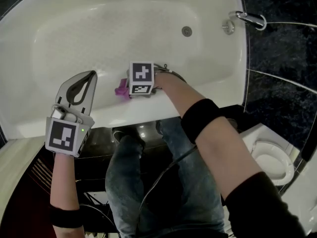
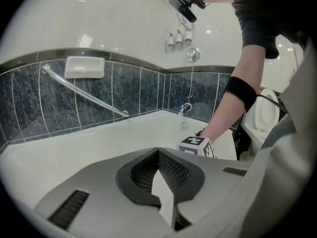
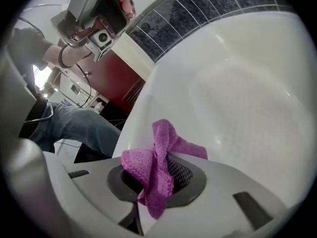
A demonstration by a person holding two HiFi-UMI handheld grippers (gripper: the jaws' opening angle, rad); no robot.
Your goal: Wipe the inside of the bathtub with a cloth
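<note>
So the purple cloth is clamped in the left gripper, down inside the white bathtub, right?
Wrong gripper: the purple cloth is clamped in the right gripper, down inside the white bathtub, as the right gripper view shows. The left gripper is shut on nothing.

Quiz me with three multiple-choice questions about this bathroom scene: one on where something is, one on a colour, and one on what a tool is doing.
1. Where is the cloth?
A. draped over the tap
B. between the right gripper jaws
C. on the floor

2. What colour is the cloth?
A. magenta
B. yellow
C. white

3. What is between the left gripper jaws?
A. a sponge
B. a corner of the cloth
C. nothing; they are closed

Answers:
1. B: the right gripper view shows the cloth pinched in the jaws, over the white bathtub.
2. A: it looks magenta in both the head view and the right gripper view.
3. C: the left gripper view shows the jaws together with nothing between them.
</note>
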